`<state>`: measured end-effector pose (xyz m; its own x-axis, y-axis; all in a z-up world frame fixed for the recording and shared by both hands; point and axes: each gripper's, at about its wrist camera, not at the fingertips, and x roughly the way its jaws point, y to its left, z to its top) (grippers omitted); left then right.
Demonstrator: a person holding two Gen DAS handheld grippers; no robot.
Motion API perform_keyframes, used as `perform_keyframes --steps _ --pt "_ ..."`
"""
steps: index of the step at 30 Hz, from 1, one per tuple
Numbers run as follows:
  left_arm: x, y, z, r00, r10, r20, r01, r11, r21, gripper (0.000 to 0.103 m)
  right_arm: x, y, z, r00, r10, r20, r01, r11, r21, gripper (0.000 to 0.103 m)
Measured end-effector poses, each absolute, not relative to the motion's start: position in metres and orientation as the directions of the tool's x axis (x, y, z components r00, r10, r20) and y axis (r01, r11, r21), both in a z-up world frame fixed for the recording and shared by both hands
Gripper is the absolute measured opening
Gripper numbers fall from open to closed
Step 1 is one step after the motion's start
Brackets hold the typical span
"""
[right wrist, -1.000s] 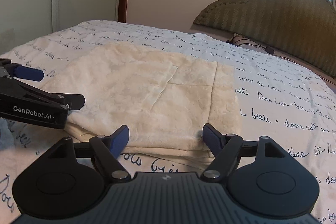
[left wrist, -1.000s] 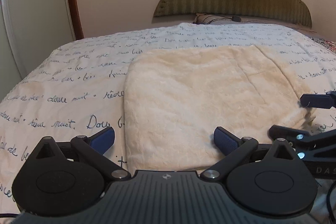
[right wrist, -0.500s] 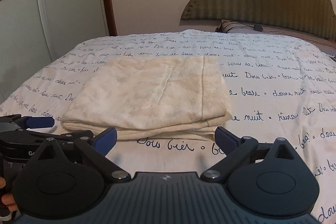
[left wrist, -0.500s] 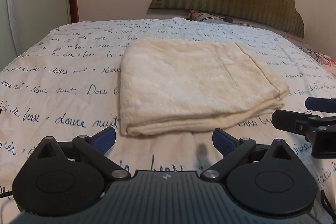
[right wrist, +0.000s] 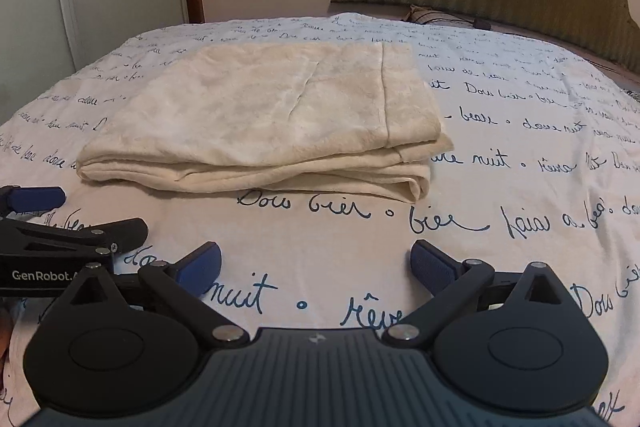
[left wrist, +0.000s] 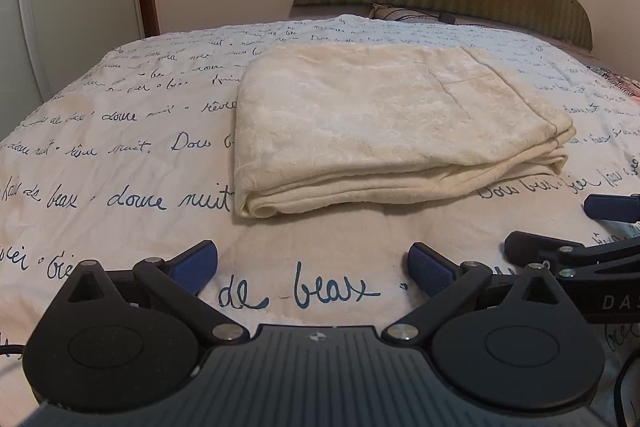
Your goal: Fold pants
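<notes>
Pants (left wrist: 384, 123) folded mid-bed (left wrist: 120, 155).
We hold both grippers, left (left wrist: 313, 265) and right (right wrist: 316, 267), empty; right's jaws widening.

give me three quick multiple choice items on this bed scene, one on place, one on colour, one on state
1. Where do the folded pants lie?
A. on the bedspread
B. on the floor
C. on the pillow

2. What colour are the pants?
A. navy
B. cream
C. red

3. How is the left gripper?
A. shut on the pants
B. open with nothing in it
C. shut on the bedspread

Key: 1 A, the pants rest flat on the bedspread with handwriting print. 2 B, the cloth is pale cream. 3 B, its fingers stand wide apart, short of the pants.
</notes>
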<state>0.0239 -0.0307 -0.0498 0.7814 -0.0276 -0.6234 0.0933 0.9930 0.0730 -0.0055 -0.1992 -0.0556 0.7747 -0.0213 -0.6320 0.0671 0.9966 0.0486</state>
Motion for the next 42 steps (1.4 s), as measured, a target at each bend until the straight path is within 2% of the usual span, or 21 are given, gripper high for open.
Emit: perform_keyframes --steps 42 --pt "0.0242 -0.0306 -0.0512 0.785 -0.021 -0.619 0.079 0.995 0.067 0.103 -0.0089 -0.2013 -0.0622 0.787 -0.026 -0.616 0.068 0.997 0.044 0.103"
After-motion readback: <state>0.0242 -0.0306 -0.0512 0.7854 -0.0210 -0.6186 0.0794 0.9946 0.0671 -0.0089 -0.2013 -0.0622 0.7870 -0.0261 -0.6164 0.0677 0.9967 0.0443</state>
